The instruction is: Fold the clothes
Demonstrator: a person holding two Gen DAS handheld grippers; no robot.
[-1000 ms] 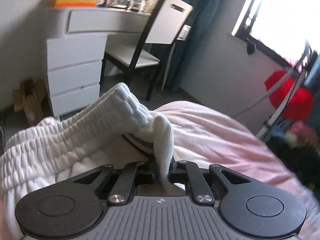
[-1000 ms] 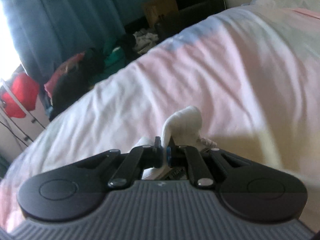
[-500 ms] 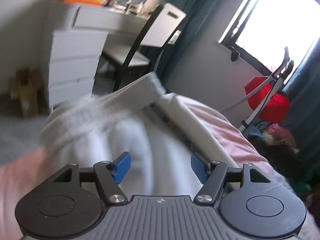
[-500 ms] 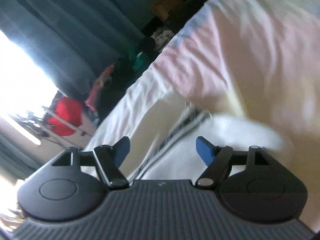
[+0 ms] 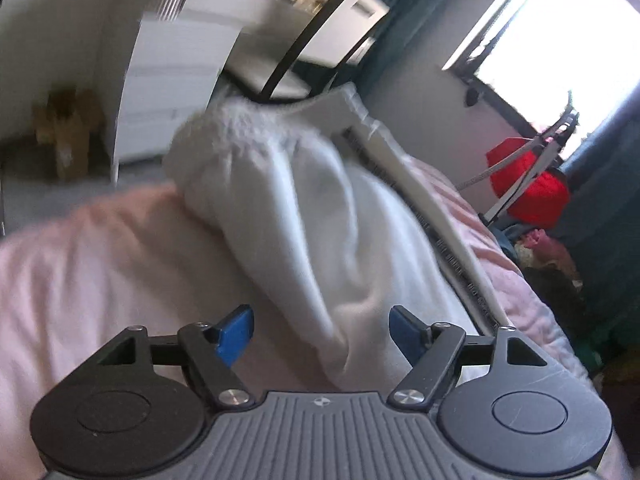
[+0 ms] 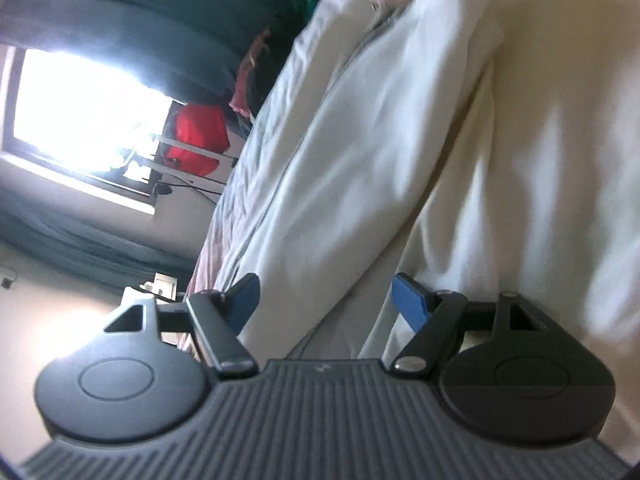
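the white sweatpants lie stretched out on the pink bed sheet, ribbed waistband at the far end toward the white dresser. left gripper has just opened wider, jaws spread, nothing pinched. right gripper hovers released over the same pants, blue pads apart.

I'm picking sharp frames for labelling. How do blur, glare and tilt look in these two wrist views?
Left wrist view: the white garment and dresser are smeared by motion, the window is blown out, and the tool is sharp. Right wrist view: the picture is rolled sideways, the garment is soft, and the window glares white.
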